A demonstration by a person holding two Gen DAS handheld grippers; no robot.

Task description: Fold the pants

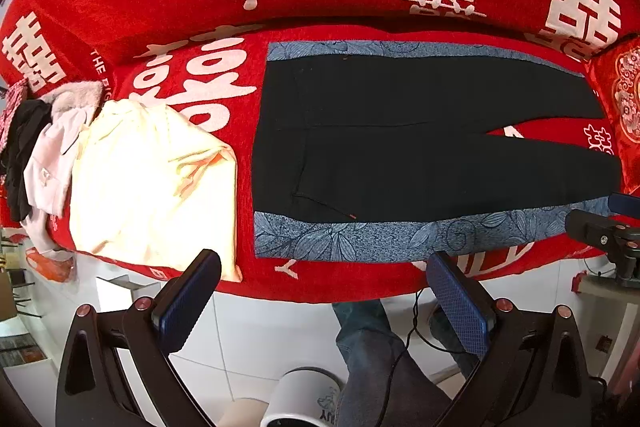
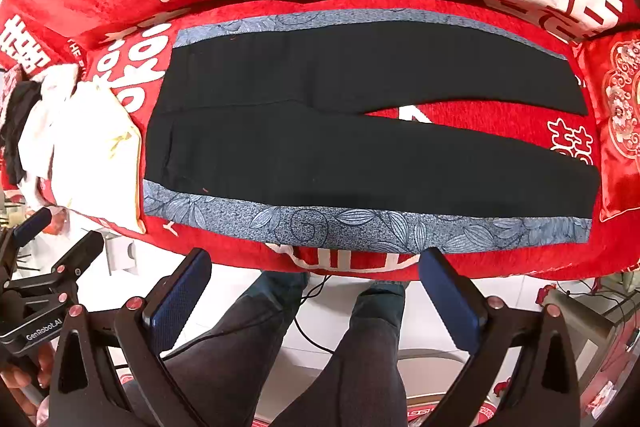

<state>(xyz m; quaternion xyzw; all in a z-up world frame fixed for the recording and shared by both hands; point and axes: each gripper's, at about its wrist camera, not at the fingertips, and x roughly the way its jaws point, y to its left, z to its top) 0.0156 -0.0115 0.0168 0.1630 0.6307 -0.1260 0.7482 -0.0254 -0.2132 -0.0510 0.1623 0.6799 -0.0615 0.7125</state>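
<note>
Black pants (image 1: 400,139) with blue floral side stripes lie flat on the red sofa seat, waist to the left, legs spread to the right. They also show in the right wrist view (image 2: 340,131). My left gripper (image 1: 324,267) is open and empty, held in front of the sofa's front edge, below the near stripe. My right gripper (image 2: 316,259) is open and empty, also in front of the sofa edge, apart from the pants. The right gripper shows at the right edge of the left view (image 1: 608,231).
A cream garment (image 1: 160,183) and a pile of white and dark clothes (image 1: 44,155) lie left of the pants. A red embroidered cushion (image 2: 624,131) stands at the right end. The person's legs (image 2: 340,347), a cable and white floor tiles are below.
</note>
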